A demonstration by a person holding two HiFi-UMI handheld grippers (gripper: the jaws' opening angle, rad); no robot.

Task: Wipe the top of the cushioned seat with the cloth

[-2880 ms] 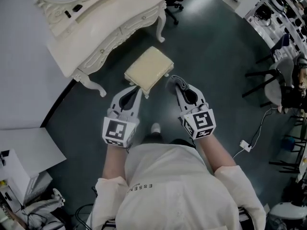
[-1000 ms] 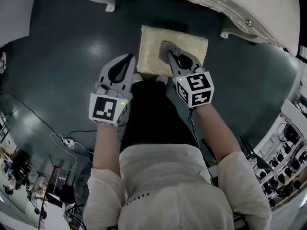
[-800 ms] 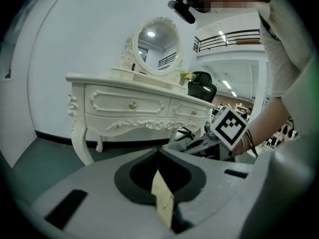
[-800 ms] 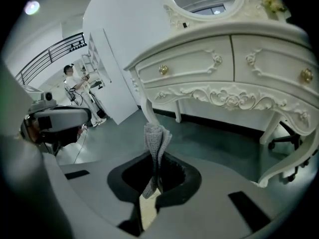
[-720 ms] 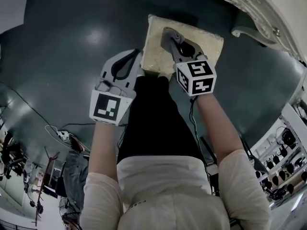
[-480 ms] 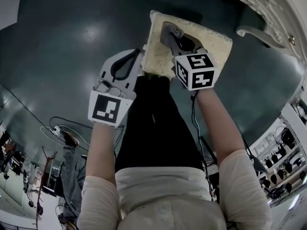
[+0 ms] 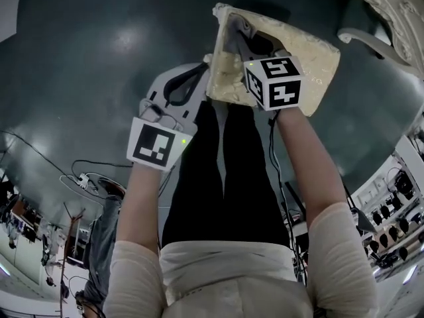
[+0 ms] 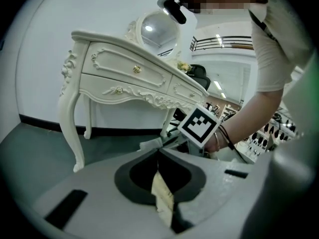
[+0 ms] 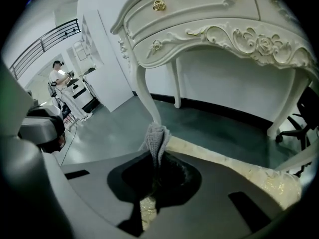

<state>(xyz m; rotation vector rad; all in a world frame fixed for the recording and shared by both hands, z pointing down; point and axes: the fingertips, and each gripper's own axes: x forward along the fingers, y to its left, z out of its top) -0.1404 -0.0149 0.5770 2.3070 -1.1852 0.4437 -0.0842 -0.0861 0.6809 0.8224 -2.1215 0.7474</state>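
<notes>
The cream cushioned seat (image 7: 311,55) lies at the top of the head view, in front of the person's legs. My right gripper (image 7: 233,30) reaches over its left part, shut on a grey cloth (image 7: 237,26) that rests near the far left corner. In the right gripper view the cloth (image 9: 155,136) sticks up from the shut jaws of the right gripper (image 9: 154,156), with the seat (image 9: 249,176) beneath. My left gripper (image 7: 203,66) is shut, holds nothing, and sits at the seat's left edge. In the left gripper view the left gripper (image 8: 158,152) points toward the right gripper's marker cube (image 8: 199,125).
A white carved dressing table (image 7: 397,8) stands beyond the seat, one leg (image 7: 361,40) close to its right side. The table (image 8: 124,73) fills the left gripper view. Cables and a power strip (image 7: 83,177) lie on the dark floor at left. Equipment racks (image 7: 391,197) stand at right.
The person stepped up to the seat from a distance. In the last second the right gripper slid the cloth toward the seat's far left corner. The left gripper stayed by the left edge.
</notes>
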